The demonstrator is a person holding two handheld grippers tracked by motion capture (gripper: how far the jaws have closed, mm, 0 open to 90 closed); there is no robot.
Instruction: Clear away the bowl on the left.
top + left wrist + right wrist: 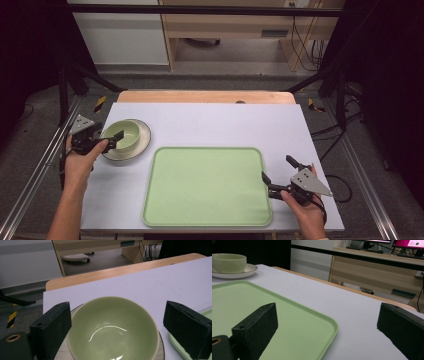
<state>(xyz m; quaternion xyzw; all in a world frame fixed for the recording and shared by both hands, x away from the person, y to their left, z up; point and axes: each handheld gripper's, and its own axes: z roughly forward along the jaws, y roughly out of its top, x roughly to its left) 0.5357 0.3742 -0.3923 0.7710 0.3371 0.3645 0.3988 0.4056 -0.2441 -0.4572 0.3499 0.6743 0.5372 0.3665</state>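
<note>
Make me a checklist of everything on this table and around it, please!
Surface: white tabletop on a wooden table, wood edge showing at the far side.
Job's things: pale green ceramic bowl standing on a cream round saucer; empty light green plastic tray beside them.
Clutter: nothing seen.
Grippers: left gripper open, jaws either side of the bowl's near rim; right gripper open at the tray's right edge, holding nothing.
Cables: black cable trailing from the right gripper; more cables hanging at the far right.
Surroundings: black metal frame, grey floor, wooden furniture behind.
</note>
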